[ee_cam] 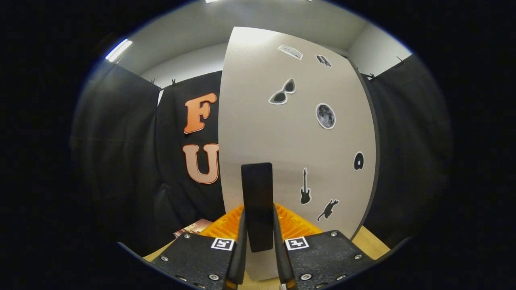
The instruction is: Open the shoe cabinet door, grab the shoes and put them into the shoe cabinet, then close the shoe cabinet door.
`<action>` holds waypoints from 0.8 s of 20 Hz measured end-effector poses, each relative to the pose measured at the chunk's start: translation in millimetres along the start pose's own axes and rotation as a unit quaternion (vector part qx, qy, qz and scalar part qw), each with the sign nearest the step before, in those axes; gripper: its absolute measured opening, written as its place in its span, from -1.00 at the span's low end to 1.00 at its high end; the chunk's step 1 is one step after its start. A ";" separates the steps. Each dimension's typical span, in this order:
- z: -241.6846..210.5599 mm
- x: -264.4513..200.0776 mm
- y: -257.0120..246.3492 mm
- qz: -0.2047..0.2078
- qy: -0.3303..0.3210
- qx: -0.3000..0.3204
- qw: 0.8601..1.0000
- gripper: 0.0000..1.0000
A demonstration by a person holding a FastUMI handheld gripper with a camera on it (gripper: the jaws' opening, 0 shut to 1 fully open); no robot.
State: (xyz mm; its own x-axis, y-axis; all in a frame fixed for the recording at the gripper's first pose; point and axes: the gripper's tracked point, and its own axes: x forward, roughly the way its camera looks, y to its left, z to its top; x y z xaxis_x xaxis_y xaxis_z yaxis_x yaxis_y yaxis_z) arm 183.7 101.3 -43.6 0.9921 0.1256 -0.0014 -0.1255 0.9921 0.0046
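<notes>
Shoe cabinet door (282,133) upright, black handle (257,205) pinched between level jaws.

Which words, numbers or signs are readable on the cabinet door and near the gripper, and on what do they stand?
Cabinet door: no words; sunglasses sticker, moon sticker, guitar sticker and cat sticker are pictures only.
Two top stickers: too small to read.
Gripper, jaws closed on the black handle: square code markers, no letters.
Booklet: too blurred to read.
</notes>
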 end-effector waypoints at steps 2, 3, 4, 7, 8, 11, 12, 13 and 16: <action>-0.1 -14.2 -7.3 -0.003 0.000 -0.001 1.000 -0.37; 0.3 -21.0 -11.3 -0.005 -0.002 0.001 1.000 -0.37; 1.0 -26.8 -15.0 -0.004 -0.001 0.004 1.000 -0.37; 1.4 -43.6 -28.2 -0.001 0.002 0.005 1.000 -0.41; 1.6 -48.4 -32.8 -0.002 0.002 0.007 1.000 -0.41; 2.1 -69.2 -53.2 -0.015 0.000 0.013 1.000 -0.42; 2.6 -76.4 -61.3 -0.021 -0.002 0.018 1.000 -0.42; 2.3 -82.0 -70.1 -0.027 -0.002 0.022 0.999 -0.42; 3.8 -97.1 -95.5 -0.048 -0.007 0.021 0.999 -0.42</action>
State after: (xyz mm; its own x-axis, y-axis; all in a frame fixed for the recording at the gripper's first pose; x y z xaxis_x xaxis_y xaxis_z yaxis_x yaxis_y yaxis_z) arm 99.3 -5.7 -40.0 0.9995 0.0290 0.0102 -0.0294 0.9984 0.0476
